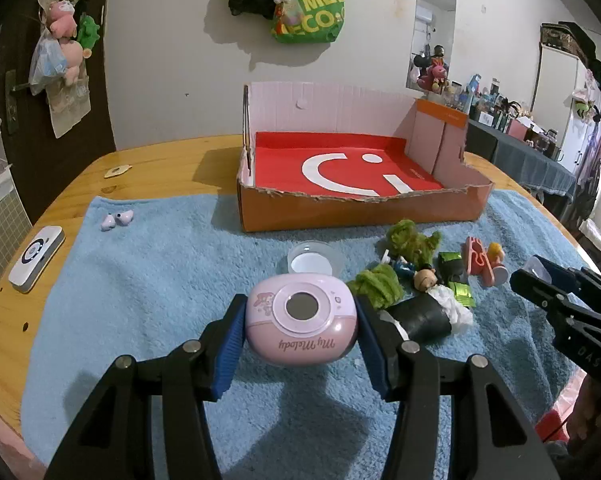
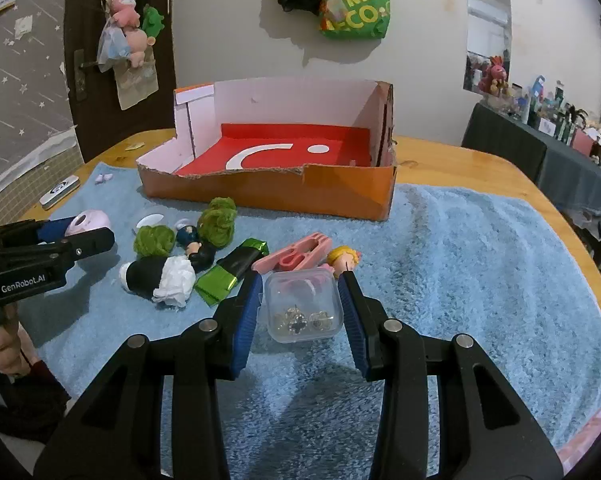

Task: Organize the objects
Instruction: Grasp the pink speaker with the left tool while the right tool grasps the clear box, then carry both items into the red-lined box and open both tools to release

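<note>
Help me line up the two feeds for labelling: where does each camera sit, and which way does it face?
Left wrist: sits on the left gripper, facing the cardboard box; its fingers clamp a pink case.
Right wrist: sits on the right gripper, facing the same box; its fingers clamp a clear plastic box; a hand shows.
Shared: box, blue towel, toys, each other's gripper.

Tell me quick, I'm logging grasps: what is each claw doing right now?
Left claw: closed on the pink My Melody case.
Right claw: closed on the small clear plastic box.
</note>
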`<state>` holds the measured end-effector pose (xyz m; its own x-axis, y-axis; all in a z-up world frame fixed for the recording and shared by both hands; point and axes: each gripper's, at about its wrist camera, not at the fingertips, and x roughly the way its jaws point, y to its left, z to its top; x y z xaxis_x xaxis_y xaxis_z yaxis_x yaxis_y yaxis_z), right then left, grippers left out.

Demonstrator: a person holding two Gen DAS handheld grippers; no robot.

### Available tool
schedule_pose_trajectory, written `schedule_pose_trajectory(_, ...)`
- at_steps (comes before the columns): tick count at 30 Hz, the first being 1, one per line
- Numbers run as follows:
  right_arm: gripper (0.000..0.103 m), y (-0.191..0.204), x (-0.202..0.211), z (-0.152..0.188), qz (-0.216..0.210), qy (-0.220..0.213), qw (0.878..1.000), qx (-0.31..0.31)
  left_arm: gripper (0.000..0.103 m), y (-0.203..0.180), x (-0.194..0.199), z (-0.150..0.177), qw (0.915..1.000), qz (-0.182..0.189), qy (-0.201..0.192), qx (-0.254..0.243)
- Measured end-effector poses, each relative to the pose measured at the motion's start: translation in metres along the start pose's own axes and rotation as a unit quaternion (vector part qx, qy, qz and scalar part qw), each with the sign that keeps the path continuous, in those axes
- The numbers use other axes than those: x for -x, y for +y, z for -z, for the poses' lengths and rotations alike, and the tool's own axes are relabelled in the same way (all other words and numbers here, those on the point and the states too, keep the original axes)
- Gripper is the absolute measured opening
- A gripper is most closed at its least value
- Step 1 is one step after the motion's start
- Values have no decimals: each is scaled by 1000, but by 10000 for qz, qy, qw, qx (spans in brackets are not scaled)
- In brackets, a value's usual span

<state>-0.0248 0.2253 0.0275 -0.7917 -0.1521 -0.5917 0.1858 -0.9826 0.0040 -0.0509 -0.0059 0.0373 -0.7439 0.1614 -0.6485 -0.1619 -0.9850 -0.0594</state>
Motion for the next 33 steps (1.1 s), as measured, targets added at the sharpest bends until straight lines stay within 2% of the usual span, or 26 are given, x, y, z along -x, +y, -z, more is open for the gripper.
schedule_pose_trajectory(11, 38, -3, -7, 4, -5, 134, 9999, -109, 55, 1, -4, 5, 10000, -14, 97, 17)
schedule_pose_trajectory(17, 38, -4, -5, -8, -46, 61, 9999, -67, 55, -1, 0, -7, 9999, -17, -76, -88)
schedule_pose_trajectory(22, 38, -5, -2, -50, -119, -236, 9996, 89, 55, -1, 1, -45, 9995, -121, -259, -111)
schedule_pose_trajectory(25, 38, -10, -9, -79, -161, -315, 9993, 91, 55, -2, -7, -72, 9996, -64, -265, -117)
schedule_pose_trajectory(28, 38, -19, -27, -107, -262, -225, 9994, 66, 55, 0, -27, -99, 9999, 52, -47, -117)
schedule_pose_trajectory(33, 38, -32, -70, -138, -391, 307, 9987, 114, 55, 1, -74, -127, 9985, 172, 484, -204)
